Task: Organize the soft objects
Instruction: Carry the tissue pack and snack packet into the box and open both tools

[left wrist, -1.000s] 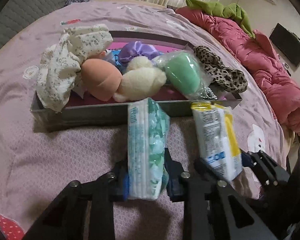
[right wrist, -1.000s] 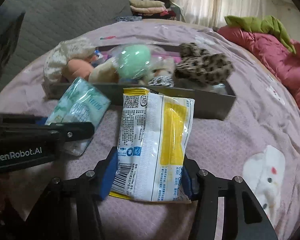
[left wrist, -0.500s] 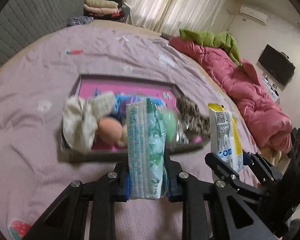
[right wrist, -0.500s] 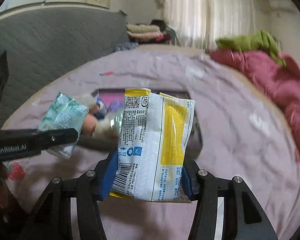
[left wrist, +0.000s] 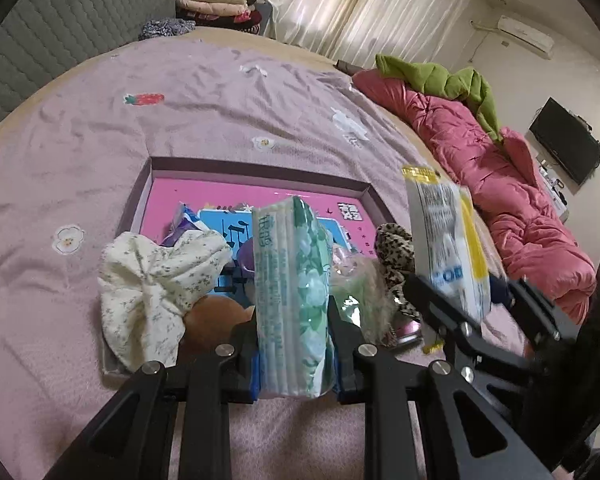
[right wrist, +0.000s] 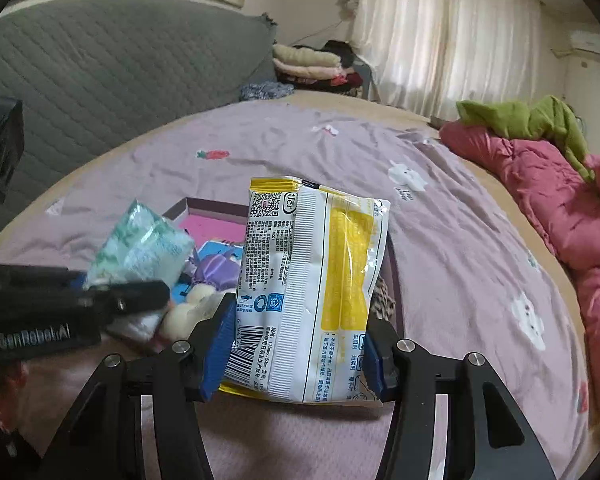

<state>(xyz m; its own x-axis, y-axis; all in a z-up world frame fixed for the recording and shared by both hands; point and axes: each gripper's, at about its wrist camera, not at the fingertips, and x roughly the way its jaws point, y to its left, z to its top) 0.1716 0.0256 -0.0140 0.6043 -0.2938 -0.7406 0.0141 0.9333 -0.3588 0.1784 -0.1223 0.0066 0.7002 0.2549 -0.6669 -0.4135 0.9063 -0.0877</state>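
Observation:
My left gripper (left wrist: 294, 364) is shut on a green tissue pack (left wrist: 292, 296) and holds it upright above the near edge of a shallow grey tray (left wrist: 256, 170) with a pink floor. My right gripper (right wrist: 296, 356) is shut on a white and yellow packet (right wrist: 312, 284), also raised above the bed; it shows at the right in the left wrist view (left wrist: 446, 240). The tray holds a floral cloth (left wrist: 156, 292), a peach ball (left wrist: 216, 316), a leopard scrunchie (left wrist: 394, 256), a purple item (right wrist: 216, 270) and a cream plush (right wrist: 188, 312).
The tray lies on a lilac bedspread (left wrist: 80, 152). A pink quilt (left wrist: 520, 200) with a green garment (left wrist: 444, 80) lies along the right. A grey padded headboard (right wrist: 120, 76) and folded clothes (right wrist: 308, 64) are at the back.
Both grippers have risen from the bed with their packs and now look down into the tray from higher up. The packs stay gripped.

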